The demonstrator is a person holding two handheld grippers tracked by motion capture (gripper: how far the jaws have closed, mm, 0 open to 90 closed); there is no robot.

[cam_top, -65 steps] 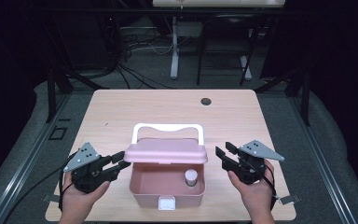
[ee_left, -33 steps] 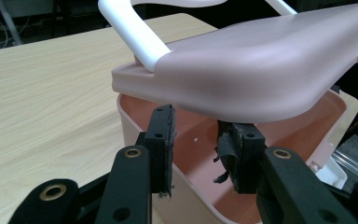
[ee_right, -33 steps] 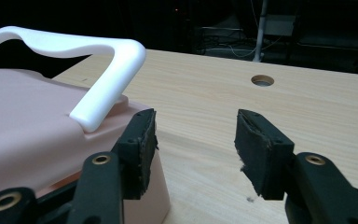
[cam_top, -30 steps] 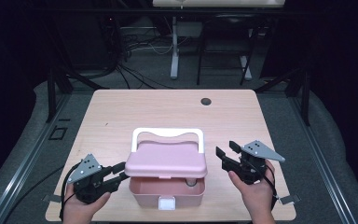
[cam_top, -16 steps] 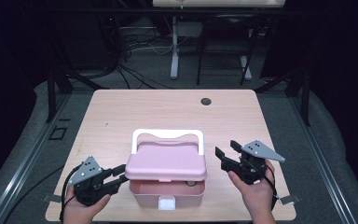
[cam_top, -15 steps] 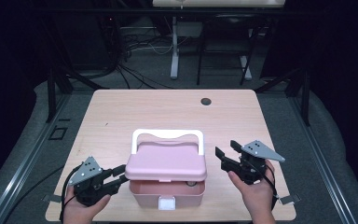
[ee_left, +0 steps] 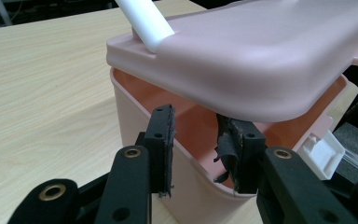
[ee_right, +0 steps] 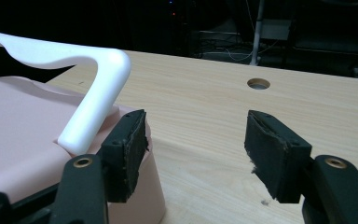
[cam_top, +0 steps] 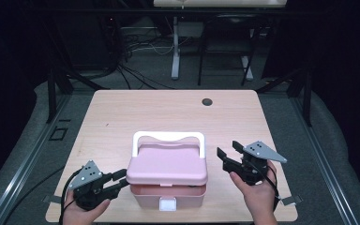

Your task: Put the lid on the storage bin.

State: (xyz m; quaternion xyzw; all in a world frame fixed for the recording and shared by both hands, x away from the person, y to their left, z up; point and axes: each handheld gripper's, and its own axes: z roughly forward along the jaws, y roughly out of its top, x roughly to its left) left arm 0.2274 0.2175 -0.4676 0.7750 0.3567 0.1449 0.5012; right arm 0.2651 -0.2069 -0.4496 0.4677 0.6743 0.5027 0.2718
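A pink box point(cam_top: 166, 199) with a white handle point(cam_top: 168, 137) stands at the table's near middle. Its lid point(cam_top: 168, 164) lies tilted over it, ajar at the front above a white latch point(cam_top: 167, 204). My left gripper point(cam_top: 121, 179) is at the box's left front corner. In the left gripper view its jaws point(ee_left: 196, 135) stand open astride the box rim point(ee_left: 140, 121), one pad outside and one under the lid point(ee_left: 261, 51). My right gripper point(cam_top: 228, 149) is just right of the box; its jaws point(ee_right: 196, 135) have just been opening and stand open and empty beside the handle point(ee_right: 88, 70).
The light wooden table point(cam_top: 122, 117) has a round cable hole point(cam_top: 207, 101) at the back right. Dark floor, cables and desk legs lie beyond the far edge. Bare tabletop stretches behind the box and to both sides.
The lid has swung down from upright to lying over the box, hiding the small white bottle inside. My left gripper has moved toward the near edge. The right hand stayed put.
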